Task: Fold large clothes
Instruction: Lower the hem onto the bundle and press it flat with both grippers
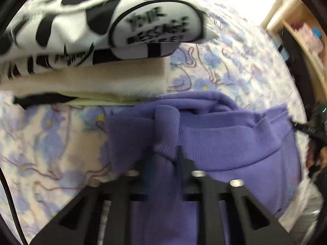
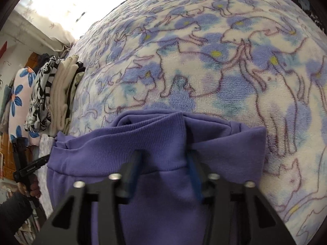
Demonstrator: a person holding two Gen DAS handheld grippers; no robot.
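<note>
Two grippers hold a purple sweatshirt on a flowery blanket.

The left gripper (image 1: 165, 159) and the right gripper (image 2: 165, 159) are each clamped on the sweatshirt (image 2: 163, 143), low in the frame. Folded clothes (image 1: 85, 47) sit upper left on the blanket (image 2: 204, 61).

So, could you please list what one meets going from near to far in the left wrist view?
left gripper → purple garment → stack of folded clothes, topped by the black-and-white printed top.
</note>
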